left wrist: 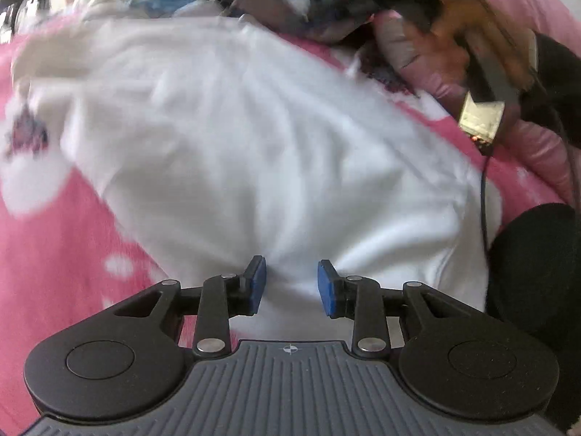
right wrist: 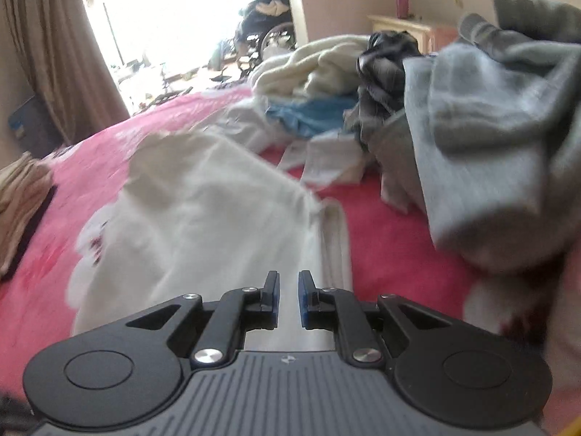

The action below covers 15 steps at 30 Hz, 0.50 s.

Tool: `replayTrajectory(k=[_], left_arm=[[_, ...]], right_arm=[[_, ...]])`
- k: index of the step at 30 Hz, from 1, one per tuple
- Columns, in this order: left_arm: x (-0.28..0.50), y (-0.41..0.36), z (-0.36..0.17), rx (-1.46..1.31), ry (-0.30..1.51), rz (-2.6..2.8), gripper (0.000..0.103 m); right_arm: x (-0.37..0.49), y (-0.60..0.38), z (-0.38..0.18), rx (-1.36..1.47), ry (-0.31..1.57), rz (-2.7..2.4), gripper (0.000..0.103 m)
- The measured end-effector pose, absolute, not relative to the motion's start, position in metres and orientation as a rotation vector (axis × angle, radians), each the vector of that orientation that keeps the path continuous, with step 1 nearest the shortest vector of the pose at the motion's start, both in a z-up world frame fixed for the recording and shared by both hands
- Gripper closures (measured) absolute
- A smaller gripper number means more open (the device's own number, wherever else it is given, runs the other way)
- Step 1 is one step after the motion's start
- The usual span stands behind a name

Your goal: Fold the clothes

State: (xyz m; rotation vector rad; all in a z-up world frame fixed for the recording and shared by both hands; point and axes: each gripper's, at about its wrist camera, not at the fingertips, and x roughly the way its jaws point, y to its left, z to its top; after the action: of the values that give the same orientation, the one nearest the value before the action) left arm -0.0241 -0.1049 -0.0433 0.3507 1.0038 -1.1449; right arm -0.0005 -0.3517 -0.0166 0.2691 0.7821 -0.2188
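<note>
A white garment (left wrist: 254, 138) lies spread on a pink blanket with white patches (left wrist: 54, 254), blurred by motion. My left gripper (left wrist: 292, 285) hangs over its near edge, pointing steeply down. Its blue pads (left wrist: 256, 287) stand apart, with creased white cloth in the gap and no pad pressing on it. In the right wrist view the same white garment (right wrist: 203, 210) stretches away to the left. A folded edge of it runs straight into my right gripper (right wrist: 288, 299), whose narrow jaws are shut on that strip.
A heap of unfolded clothes sits at the far side: a grey sweatshirt (right wrist: 501, 138), cream knit (right wrist: 312, 65), blue cloth (right wrist: 308, 112). A hand with the other device (left wrist: 483, 72) and a black cable (left wrist: 484, 196) are at the right. A beige curtain (right wrist: 54, 47) hangs at the left.
</note>
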Motion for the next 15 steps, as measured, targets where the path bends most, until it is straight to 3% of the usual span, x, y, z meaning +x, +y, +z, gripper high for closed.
replayTrajectory(k=[3, 4, 8, 15], left_arm=[[-0.023, -0.097, -0.045, 0.304, 1.005, -1.159, 0.071], [-0.020, -0.096, -0.047, 0.283, 1.012, -1.162, 0.071], [-0.014, -0.089, -0.050, 0.231, 1.023, -1.186, 0.071], [0.011, -0.058, -0.034, 0.071, 0.979, -1.178, 0.071]], right_arm=[[0.023, -0.361, -0.035, 0.240, 0.796, -0.251, 0.090], [0.030, -0.366, -0.044, 0.231, 0.811, -0.274, 0.094], [0.031, -0.392, -0.063, 0.329, 0.809, -0.345, 0.083], [0.020, -0.364, -0.018, 0.315, 0.707, -0.187, 0.084]])
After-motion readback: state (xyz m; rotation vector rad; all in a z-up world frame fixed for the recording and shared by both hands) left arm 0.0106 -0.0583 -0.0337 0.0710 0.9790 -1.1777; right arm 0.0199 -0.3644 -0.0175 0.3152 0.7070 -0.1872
